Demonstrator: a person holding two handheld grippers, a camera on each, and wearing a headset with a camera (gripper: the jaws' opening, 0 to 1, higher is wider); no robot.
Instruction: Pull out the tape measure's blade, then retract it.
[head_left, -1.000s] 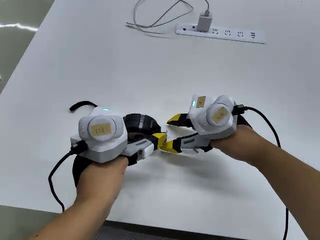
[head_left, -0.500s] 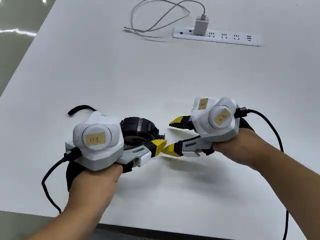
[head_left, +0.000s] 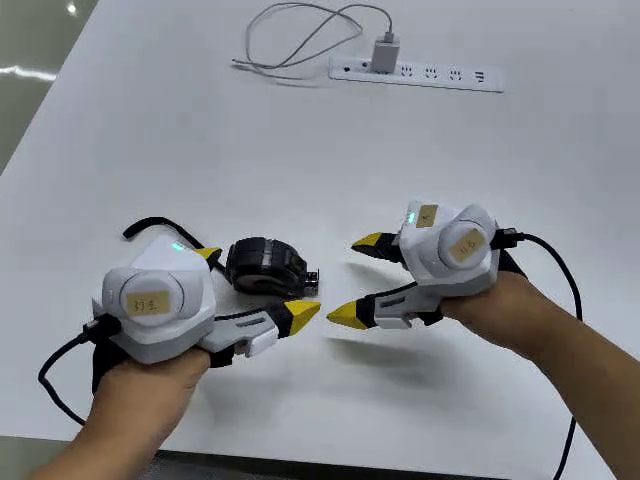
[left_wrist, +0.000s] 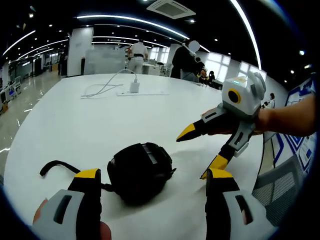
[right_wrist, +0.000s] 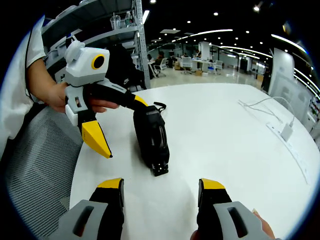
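A black tape measure (head_left: 263, 264) lies on the white table (head_left: 200, 130), its blade tip facing right and its black strap (head_left: 150, 225) trailing left. My left gripper (head_left: 255, 283) is open, a yellow-tipped finger on each side of the case without touching it. In the left gripper view the tape measure (left_wrist: 140, 170) sits just ahead between the jaws of the left gripper (left_wrist: 152, 175). My right gripper (head_left: 355, 279) is open to the right of the blade tip, a short gap away. In the right gripper view the tape measure (right_wrist: 152, 137) lies ahead of the right gripper (right_wrist: 161, 184), with the left gripper (right_wrist: 121, 125) straddling it.
A white power strip (head_left: 415, 75) with a plugged charger and a looped white cable (head_left: 290, 40) lies at the far side. The table's left edge (head_left: 40, 120) runs diagonally. People stand far behind the table (left_wrist: 185, 60). A mesh chair (right_wrist: 35, 165) is beside the table.
My left gripper has drawn back from the tape measure, which now shows in full on the table. The right gripper has shifted a little to the right, and the gap between the two has widened.
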